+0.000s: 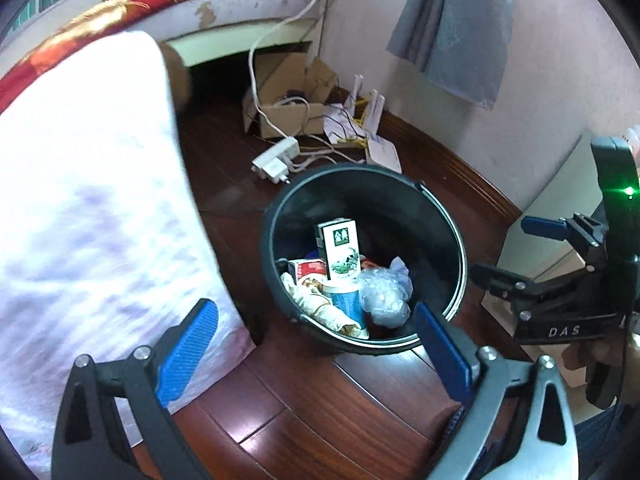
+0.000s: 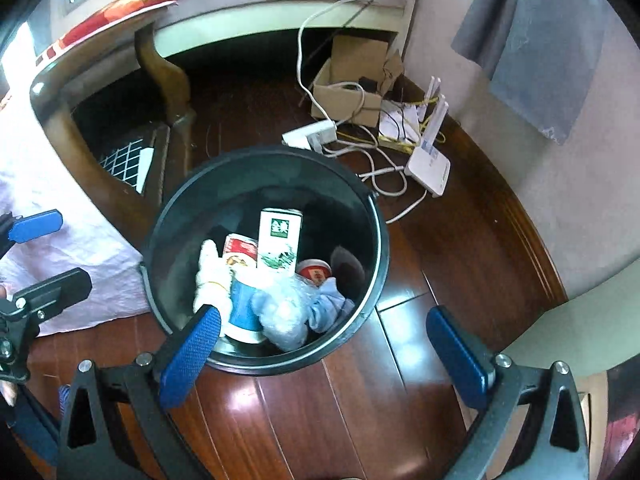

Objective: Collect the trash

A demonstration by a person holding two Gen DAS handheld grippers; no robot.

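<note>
A black round bin stands on the dark wooden floor beside the bed. Inside lie a white-and-green carton, a blue paper cup, a clear plastic bag, a red box and crumpled wrappers. My left gripper hovers over the bin's near rim, open, nothing between its blue pads. The right gripper shows at the right edge. In the right wrist view the bin lies just ahead of my open, empty right gripper; the carton and cup show inside. The left gripper is at the left edge.
A bed with a white sheet and a wooden leg flanks the bin on the left. Behind it lie a power strip, a cardboard box, a white router and tangled cables. A wall with skirting and a grey curtain closes the right.
</note>
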